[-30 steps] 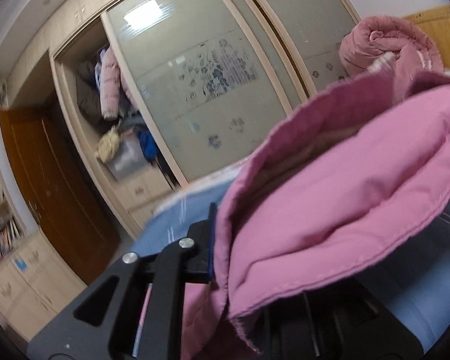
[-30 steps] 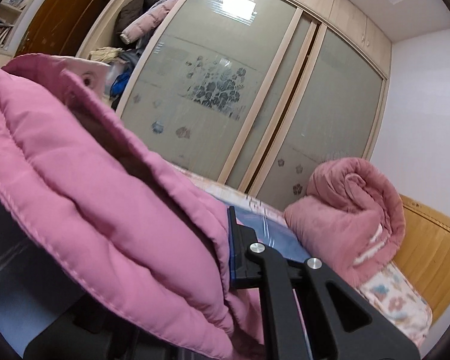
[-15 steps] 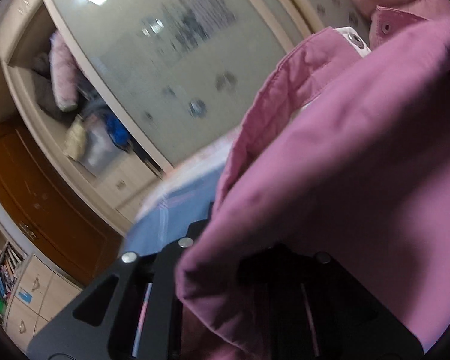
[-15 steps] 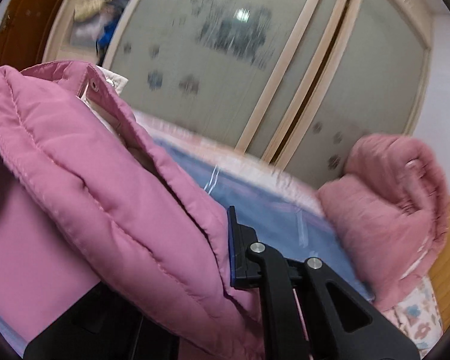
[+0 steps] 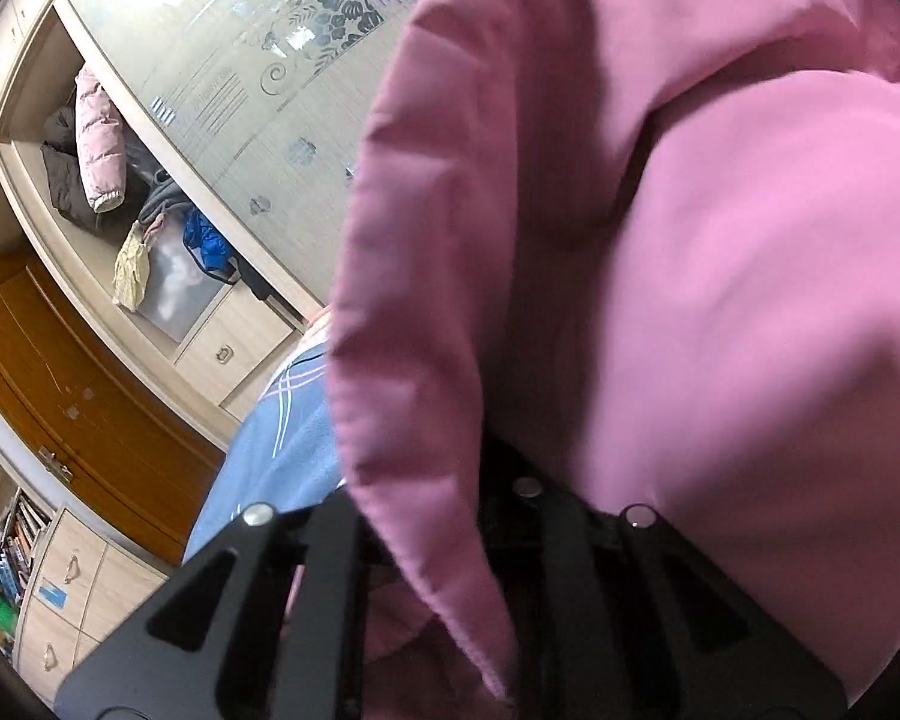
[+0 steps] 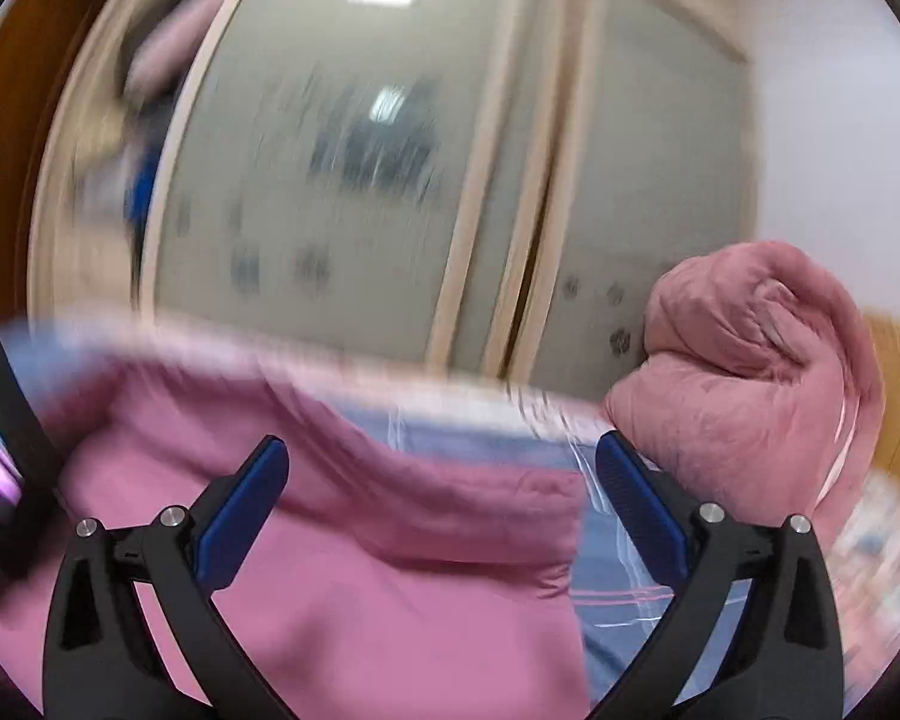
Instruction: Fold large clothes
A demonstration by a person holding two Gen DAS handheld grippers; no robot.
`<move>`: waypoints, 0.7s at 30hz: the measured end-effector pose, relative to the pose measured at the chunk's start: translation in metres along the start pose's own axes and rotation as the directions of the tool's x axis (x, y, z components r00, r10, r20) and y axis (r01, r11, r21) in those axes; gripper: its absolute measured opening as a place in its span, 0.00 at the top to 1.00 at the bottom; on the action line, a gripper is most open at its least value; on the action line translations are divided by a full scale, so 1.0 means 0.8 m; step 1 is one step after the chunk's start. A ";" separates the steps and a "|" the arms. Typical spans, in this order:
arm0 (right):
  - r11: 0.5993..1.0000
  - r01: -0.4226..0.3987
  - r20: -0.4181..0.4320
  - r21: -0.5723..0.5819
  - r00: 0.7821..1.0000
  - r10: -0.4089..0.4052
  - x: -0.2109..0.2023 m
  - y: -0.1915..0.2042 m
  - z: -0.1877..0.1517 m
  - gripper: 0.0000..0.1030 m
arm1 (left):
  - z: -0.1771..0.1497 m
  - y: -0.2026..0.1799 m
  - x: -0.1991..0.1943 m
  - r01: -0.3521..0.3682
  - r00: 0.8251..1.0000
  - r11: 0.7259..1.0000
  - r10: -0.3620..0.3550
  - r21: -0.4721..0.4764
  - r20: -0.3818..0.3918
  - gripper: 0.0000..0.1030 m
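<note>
Bedsheet (image 6: 624,546) apparently lies bare beside pink jacket's (image 6: 390,588) edge.

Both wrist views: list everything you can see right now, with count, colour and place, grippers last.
padded jacket: one, pink, lying on the bed, a fold draped over the left gripper
bedsheet: one, blue with pale lines, under the jacket
rolled quilt: one, dusty pink, on the bed at the right
wardrobe: one, beige with frosted sliding doors, behind the bed; open bay holds clothes
door: one, orange-brown wood, left of the wardrobe
left gripper: black, shut on the padded jacket
right gripper: black with blue fingers, has just been opening, open above the jacket, nothing pinched
</note>
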State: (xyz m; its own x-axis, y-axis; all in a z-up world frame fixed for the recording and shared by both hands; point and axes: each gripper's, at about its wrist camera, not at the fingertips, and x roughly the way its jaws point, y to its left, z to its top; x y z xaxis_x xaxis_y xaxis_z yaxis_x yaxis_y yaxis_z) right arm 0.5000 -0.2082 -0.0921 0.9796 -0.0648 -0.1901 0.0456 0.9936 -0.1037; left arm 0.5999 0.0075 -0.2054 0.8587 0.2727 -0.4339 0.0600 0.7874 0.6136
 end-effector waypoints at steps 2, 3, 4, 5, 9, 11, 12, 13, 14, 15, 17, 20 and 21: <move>0.996 -0.087 -0.048 0.022 0.995 0.088 -0.002 0.011 -0.003 0.01 | -0.002 0.004 0.000 -0.003 1.000 1.000 0.003 -0.001 0.000 0.92; 0.988 -0.153 -0.143 -0.003 0.978 0.151 0.015 0.028 -0.011 0.01 | -0.002 0.004 -0.001 -0.004 1.000 1.000 0.004 -0.002 0.000 0.92; 0.981 -0.196 -0.192 -0.013 0.963 0.190 0.029 0.040 -0.020 0.01 | -0.002 0.004 0.000 -0.005 1.000 1.000 0.005 -0.002 0.001 0.92; 0.978 -0.206 -0.216 -0.021 0.956 0.197 0.044 0.050 -0.029 0.01 | -0.003 0.005 0.000 -0.006 1.000 1.000 0.006 -0.001 0.001 0.92; 0.966 -0.248 -0.423 0.073 0.869 0.255 0.129 0.074 -0.057 0.01 | -0.001 0.005 -0.002 -0.004 1.000 1.000 0.004 -0.004 0.003 0.91; 0.960 -0.218 -0.438 0.178 0.856 0.276 0.158 0.064 -0.071 0.01 | -0.002 0.007 -0.001 -0.008 1.000 1.000 0.008 -0.011 0.003 0.88; 0.958 -0.211 -0.446 0.194 0.851 0.278 0.163 0.064 -0.077 0.01 | -0.001 0.008 -0.001 -0.008 1.000 1.000 0.008 -0.015 0.006 0.88; 0.957 -0.212 -0.455 0.200 0.845 0.282 0.166 0.066 -0.083 0.01 | -0.001 0.010 -0.002 -0.009 1.000 1.000 0.009 -0.021 0.011 0.85; 0.957 -0.212 -0.461 0.199 0.841 0.283 0.166 0.070 -0.090 0.01 | -0.001 0.012 -0.003 -0.016 1.000 1.000 0.016 -0.026 0.017 0.77; 0.959 -0.207 -0.459 0.195 0.845 0.276 0.164 0.072 -0.094 0.01 | 0.000 0.015 -0.005 -0.033 0.999 0.999 0.034 -0.034 0.023 0.69; 0.958 -0.202 -0.448 0.203 0.851 0.274 0.158 0.073 -0.100 0.01 | 0.004 0.039 -0.016 -0.046 0.997 0.993 0.052 -0.105 0.053 0.11; 0.952 -0.206 -0.444 0.225 0.849 0.288 0.158 0.072 -0.105 0.01 | 0.008 0.109 -0.051 0.073 0.988 0.958 -0.032 -0.277 0.148 0.02; 0.951 -0.208 -0.442 0.227 0.848 0.291 0.164 0.070 -0.108 0.01 | 0.013 0.130 -0.064 0.086 0.984 0.950 -0.034 -0.300 0.173 0.02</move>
State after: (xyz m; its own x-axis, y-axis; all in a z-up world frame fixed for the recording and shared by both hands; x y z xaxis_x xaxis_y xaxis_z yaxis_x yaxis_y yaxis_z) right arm 0.6139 -0.1694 -0.2071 0.7579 0.1931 -0.6231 -0.1159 0.9799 0.1626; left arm 0.5672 0.0701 -0.1125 0.9311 0.1460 -0.3342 -0.0221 0.9373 0.3479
